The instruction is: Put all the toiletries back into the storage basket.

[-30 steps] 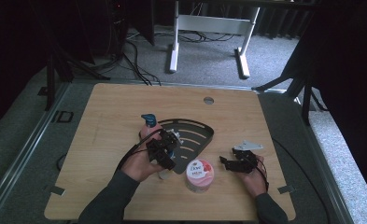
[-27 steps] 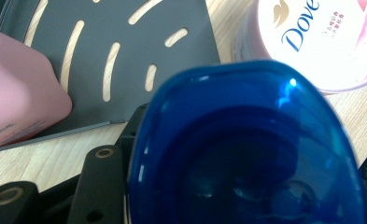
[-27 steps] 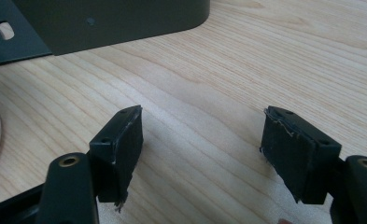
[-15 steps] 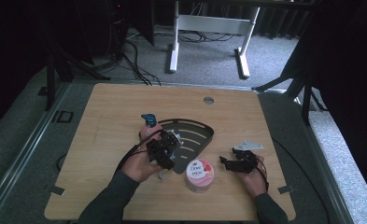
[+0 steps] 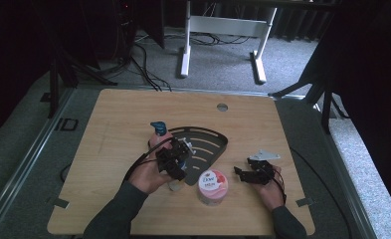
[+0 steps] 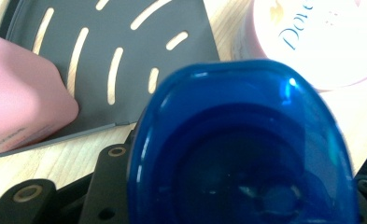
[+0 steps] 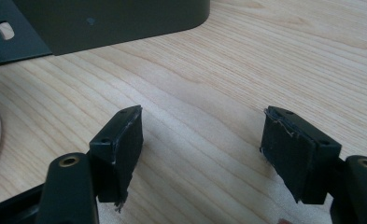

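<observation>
left gripper [image 5: 175, 162]: squeezes blue bottle [image 6: 239, 144], standing up | tray [image 5: 210, 144]: at its 1 o'clock, touching close | right gripper [image 5: 245, 174]: jaws wide apart, holding nothing, farther off

On the table [image 5: 133, 114], the slotted tray [image 5: 210, 144] lies in the middle; the jar [image 5: 213, 186] stands just before it, between both grippers.

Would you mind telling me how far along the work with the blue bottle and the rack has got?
Looks done: a pink item lies on the dark slotted rack. In hand: the left tongs grip the blue bottle beside the rack. Probably left: the Dove jar stands on the table, and the right tongs are open, empty.
</observation>
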`<state>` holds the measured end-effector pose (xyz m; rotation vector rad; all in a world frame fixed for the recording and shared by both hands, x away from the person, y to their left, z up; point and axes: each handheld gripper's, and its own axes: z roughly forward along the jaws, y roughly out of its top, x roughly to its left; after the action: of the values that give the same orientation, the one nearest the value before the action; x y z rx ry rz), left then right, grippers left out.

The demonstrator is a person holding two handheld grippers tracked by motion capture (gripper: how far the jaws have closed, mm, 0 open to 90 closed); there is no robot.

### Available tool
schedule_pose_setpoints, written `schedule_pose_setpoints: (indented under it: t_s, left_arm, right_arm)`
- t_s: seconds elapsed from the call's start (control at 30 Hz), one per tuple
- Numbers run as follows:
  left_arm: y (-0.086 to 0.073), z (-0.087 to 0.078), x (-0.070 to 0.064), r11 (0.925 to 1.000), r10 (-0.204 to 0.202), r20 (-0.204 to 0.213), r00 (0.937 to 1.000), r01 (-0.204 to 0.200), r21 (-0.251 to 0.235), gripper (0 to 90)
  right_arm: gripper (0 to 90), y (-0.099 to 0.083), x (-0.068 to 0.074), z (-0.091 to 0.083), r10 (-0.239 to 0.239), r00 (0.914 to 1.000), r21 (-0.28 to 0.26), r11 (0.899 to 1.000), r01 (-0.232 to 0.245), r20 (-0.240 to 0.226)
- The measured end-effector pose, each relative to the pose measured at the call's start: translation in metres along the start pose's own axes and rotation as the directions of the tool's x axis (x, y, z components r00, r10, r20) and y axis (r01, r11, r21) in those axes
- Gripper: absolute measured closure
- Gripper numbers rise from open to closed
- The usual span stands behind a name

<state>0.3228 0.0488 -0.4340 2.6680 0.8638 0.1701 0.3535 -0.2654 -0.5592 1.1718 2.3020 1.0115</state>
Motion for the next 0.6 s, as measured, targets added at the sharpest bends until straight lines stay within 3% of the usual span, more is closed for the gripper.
schedule_pose_setpoints:
  t_s: [0.3,0.6]
  left_arm:
    - [0.005,-0.009,0.005,0.9997,0.001,0.019,0.9998,-0.001,-0.024,55.0]
    - [0.011,-0.012,0.009,0.9992,-0.003,0.013,0.9999,0.003,-0.04,55.1]
  right_arm:
    - [29.2,0.0,0.0,0.0,-0.001,1.0,0.0,1.0,0.001,0.0]
    - [29.2,0.0,0.0,0.0,-0.002,1.0,0.001,1.0,0.002,0.0]
